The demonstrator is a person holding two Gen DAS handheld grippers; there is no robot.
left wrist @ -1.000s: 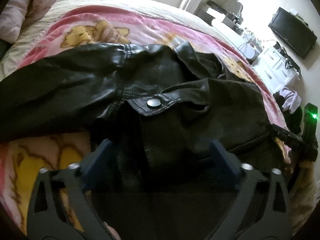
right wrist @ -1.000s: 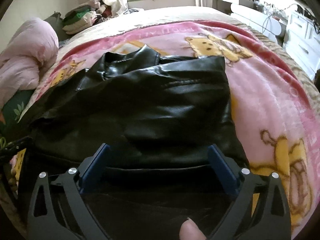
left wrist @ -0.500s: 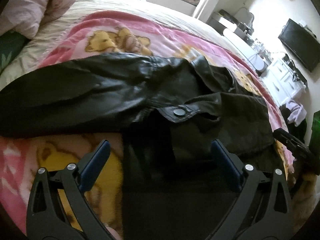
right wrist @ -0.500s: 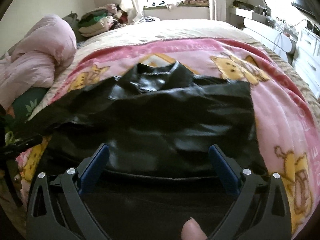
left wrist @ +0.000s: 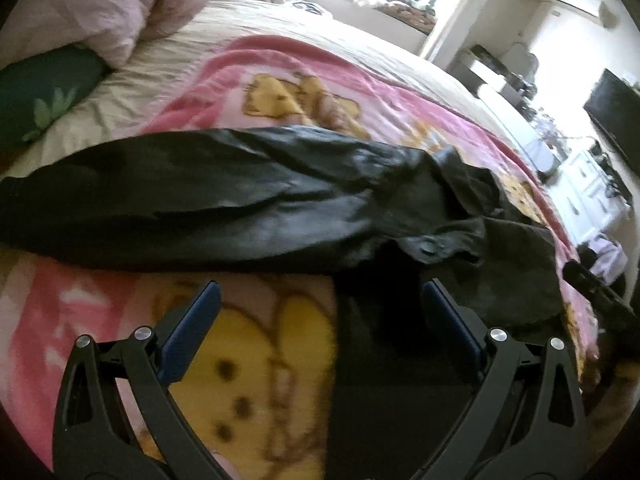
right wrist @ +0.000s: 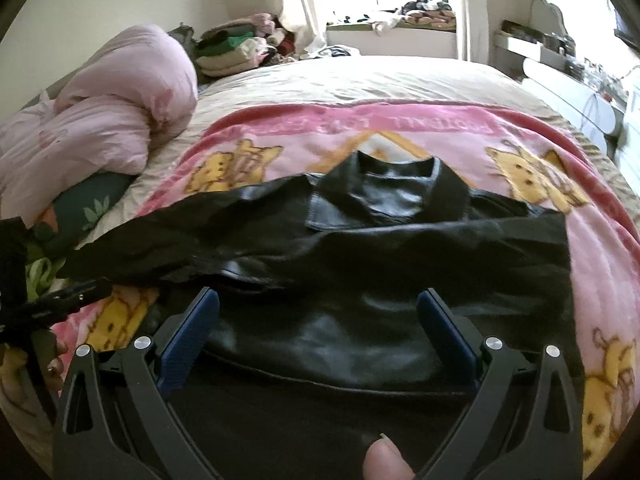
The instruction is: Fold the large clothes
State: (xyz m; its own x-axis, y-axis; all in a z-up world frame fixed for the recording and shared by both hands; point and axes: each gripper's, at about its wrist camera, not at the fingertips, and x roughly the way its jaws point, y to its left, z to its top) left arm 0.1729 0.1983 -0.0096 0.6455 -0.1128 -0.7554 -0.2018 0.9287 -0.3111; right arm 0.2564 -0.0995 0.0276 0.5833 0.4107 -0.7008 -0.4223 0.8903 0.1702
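Note:
A black leather jacket (right wrist: 360, 264) lies on a pink cartoon blanket (right wrist: 400, 124) on the bed, collar away from me. Its right side is folded over the body; its left sleeve (left wrist: 192, 196) stretches out flat to the left. My left gripper (left wrist: 320, 300) is open and empty, above the blanket and the jacket's left edge, below the sleeve. My right gripper (right wrist: 318, 304) is open and empty, above the jacket's lower body. A snap tab (left wrist: 428, 246) shows near the jacket's middle.
A pink rolled duvet (right wrist: 108, 112) and a green leaf-print pillow (right wrist: 88, 208) lie at the left. Folded clothes (right wrist: 236, 48) are stacked by the window. White drawers (left wrist: 592, 192) and a dark screen (left wrist: 616, 120) stand to the right of the bed.
Both grippers have pulled back from the jacket. The left one has swung left, so the sleeve and blanket now fill its view. The right view now shows the whole collar.

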